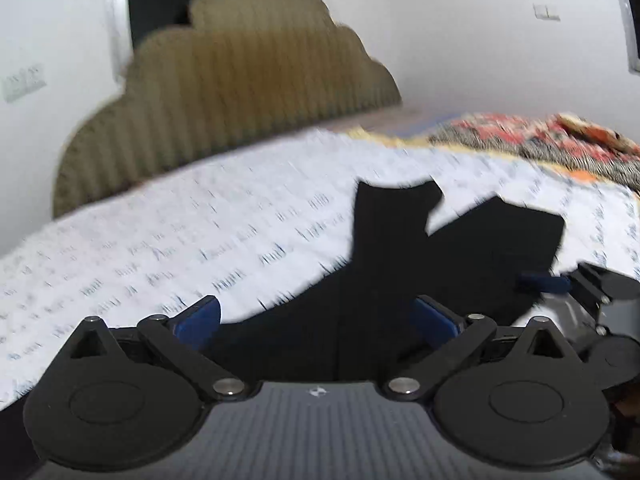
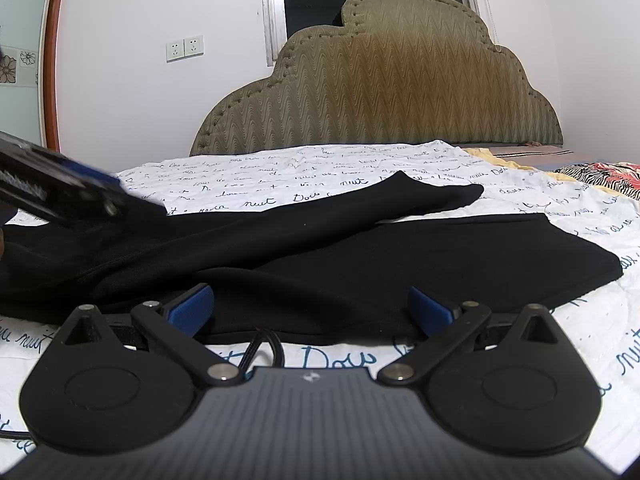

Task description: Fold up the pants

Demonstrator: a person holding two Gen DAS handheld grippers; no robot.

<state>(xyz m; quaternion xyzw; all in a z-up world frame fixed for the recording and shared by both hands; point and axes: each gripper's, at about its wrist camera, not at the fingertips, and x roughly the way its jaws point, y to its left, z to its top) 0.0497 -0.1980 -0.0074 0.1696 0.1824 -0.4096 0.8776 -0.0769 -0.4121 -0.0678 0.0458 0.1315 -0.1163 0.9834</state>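
Black pants (image 2: 360,248) lie spread on a white sheet with blue script (image 2: 280,176), both legs pointing toward the headboard; they also show in the left wrist view (image 1: 400,256). My left gripper (image 1: 316,316) is open, its blue pads (image 1: 200,316) wide apart above the near part of the pants. My right gripper (image 2: 310,306) is open just above the sheet at the pants' near edge. The left gripper shows in the right wrist view (image 2: 80,188), over the pants' left side. The right gripper shows at the right edge of the left wrist view (image 1: 560,284).
An olive padded headboard (image 2: 380,92) stands at the far end of the bed against a white wall. A red, black and white patterned cloth (image 2: 600,176) lies at the far right. A black cable (image 2: 264,348) runs by the right gripper.
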